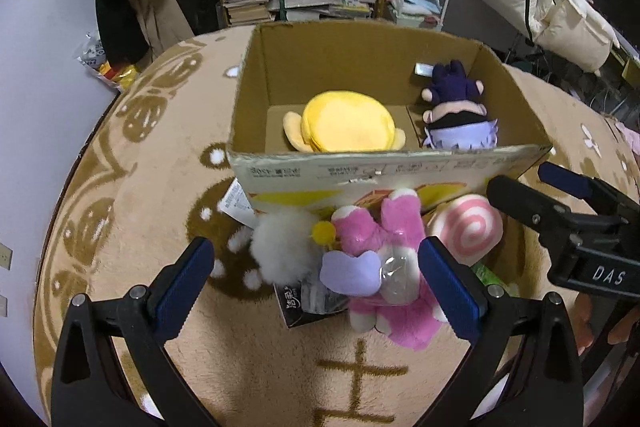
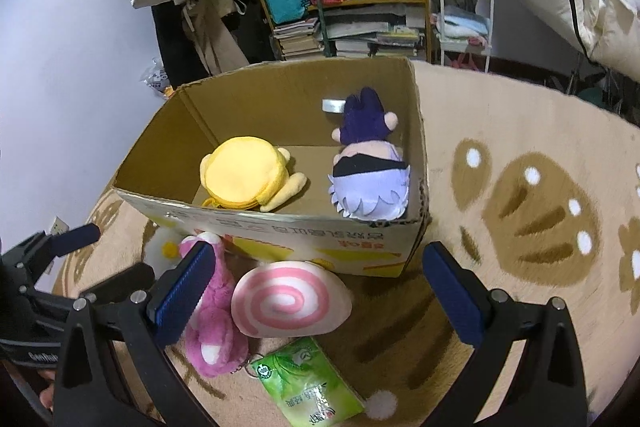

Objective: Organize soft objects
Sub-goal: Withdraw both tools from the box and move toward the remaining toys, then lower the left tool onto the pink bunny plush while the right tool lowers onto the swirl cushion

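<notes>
Your grippers hang spread over toys beside the box.
Your left gripper (image 1: 316,285) straddles the pink plush (image 1: 384,263); your right gripper (image 2: 316,297) brackets the swirl cushion (image 2: 290,301). Both toys touch the box (image 2: 288,239) front, on the rug (image 2: 520,307); a yellow plush (image 2: 244,173) and doll (image 2: 370,183) lie inside.

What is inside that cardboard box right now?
Inside the cardboard box lie a yellow plush and a doll with purple hair. A small silver thing shows behind the doll. The near wall hides the floor strip right behind it.
</notes>
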`<state>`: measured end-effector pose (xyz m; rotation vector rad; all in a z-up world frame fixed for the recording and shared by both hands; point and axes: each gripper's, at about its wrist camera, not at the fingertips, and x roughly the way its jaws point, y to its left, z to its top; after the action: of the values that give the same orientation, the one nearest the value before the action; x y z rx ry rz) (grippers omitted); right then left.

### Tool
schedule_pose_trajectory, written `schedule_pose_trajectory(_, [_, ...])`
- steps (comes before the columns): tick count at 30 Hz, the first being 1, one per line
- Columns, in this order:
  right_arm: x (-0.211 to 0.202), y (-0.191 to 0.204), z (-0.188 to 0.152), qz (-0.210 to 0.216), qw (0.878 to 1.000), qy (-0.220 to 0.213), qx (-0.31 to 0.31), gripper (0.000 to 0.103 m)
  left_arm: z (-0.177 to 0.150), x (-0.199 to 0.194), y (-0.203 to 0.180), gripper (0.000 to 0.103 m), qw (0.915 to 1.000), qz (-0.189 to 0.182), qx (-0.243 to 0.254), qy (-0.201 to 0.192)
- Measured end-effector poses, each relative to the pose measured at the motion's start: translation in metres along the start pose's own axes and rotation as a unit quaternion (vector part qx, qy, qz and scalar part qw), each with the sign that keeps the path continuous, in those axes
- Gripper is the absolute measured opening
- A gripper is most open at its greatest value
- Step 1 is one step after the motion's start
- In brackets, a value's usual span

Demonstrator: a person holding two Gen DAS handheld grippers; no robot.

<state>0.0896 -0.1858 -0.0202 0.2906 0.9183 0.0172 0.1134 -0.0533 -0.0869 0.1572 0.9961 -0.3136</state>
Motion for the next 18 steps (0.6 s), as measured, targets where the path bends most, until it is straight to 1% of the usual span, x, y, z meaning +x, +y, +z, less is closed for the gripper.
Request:
schedule_pose_trajectory(7, [0.015, -0.004, -0.003, -0.003, 1.000, 0.027, 0.010, 0.103, -0.004, 0.016, -0.005, 0.101, 0.9995, -0.008, 0.011, 0.027])
schedule_pose_trajectory(14, [0.030, -0.008, -0.007, -0.001, 0.999, 0.046, 0.028, 0.103, -0.007, 0.029, -0.012, 0.101, 0.9986, 0.000, 0.029, 0.044])
schedule_pose_trajectory(18, [0.037, -0.008, -0.009, -0.001, 0.998, 0.054, 0.034, 0.103, -0.007, 0.033, -0.011, 0.101, 0.9986, -0.008, 0.024, 0.047])
